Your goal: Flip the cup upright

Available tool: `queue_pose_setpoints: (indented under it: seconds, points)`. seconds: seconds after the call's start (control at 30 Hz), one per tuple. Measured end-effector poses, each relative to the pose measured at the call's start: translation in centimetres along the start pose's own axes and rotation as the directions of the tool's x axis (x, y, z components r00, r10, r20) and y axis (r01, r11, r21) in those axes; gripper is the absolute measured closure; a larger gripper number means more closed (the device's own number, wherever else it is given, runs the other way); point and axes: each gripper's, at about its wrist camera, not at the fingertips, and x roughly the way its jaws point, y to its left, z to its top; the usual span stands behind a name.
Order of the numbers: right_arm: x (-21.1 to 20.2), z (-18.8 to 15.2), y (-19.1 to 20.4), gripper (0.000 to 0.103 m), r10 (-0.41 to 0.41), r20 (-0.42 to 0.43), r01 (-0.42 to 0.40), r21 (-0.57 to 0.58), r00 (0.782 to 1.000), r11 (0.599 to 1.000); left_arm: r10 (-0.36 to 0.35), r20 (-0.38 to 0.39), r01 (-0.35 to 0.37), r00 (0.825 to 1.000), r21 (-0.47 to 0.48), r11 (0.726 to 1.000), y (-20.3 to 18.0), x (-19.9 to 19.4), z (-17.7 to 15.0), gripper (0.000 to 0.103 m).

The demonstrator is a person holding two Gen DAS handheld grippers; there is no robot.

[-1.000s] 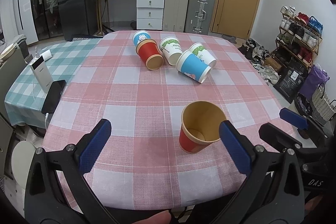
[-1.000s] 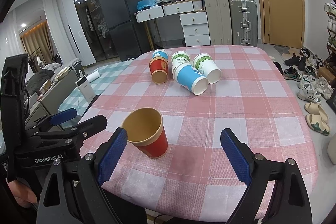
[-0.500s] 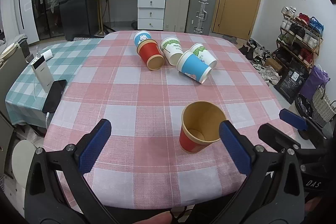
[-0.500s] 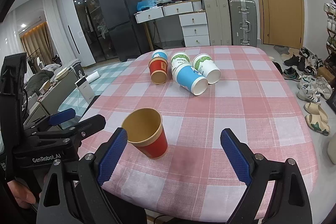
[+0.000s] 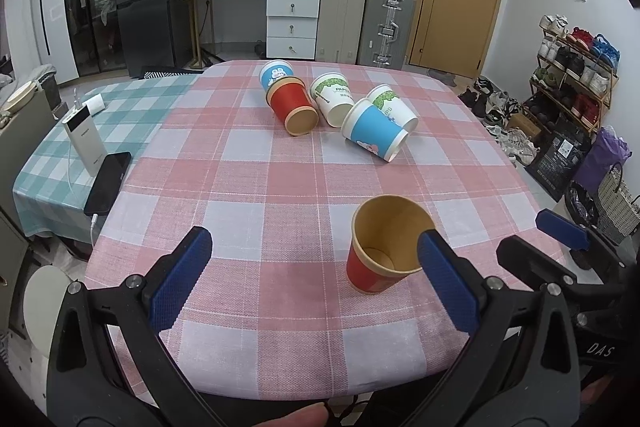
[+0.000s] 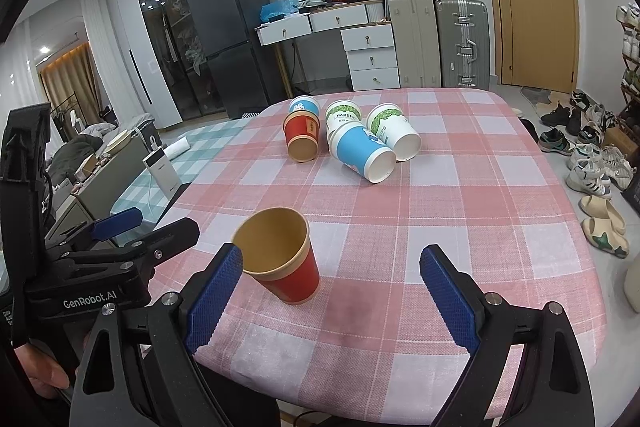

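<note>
A red paper cup (image 5: 380, 259) stands upright near the table's front edge, also in the right wrist view (image 6: 286, 263). Several cups lie on their sides at the far middle: a red one (image 5: 293, 103), a blue one (image 5: 374, 133), white-green ones (image 5: 334, 99) and another blue one behind (image 5: 275, 75). My left gripper (image 5: 316, 283) is open and empty, just in front of the upright cup. My right gripper (image 6: 332, 291) is open and empty, the upright cup near its left finger.
The pink checked tablecloth (image 5: 248, 187) covers the table. A teal-checked table at the left holds a white power bank (image 5: 82, 135) and a black phone (image 5: 109, 181). Suitcases, drawers and a fridge stand behind; shoes lie on the floor at the right (image 6: 592, 171).
Both grippers have drawn back very slightly from the table. The cups have not moved.
</note>
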Motion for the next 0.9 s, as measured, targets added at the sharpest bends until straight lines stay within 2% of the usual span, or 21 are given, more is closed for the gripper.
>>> queue_pose_setpoints:
  seconds: [0.9]
  points:
    - [0.04, -0.07, 0.05, 0.011, 0.0, 0.0, 0.0, -0.003, 1.0, 1.0, -0.003, 0.0, 0.003, 1.0, 0.009, 1.0, 0.0, 0.07, -0.26, 0.0]
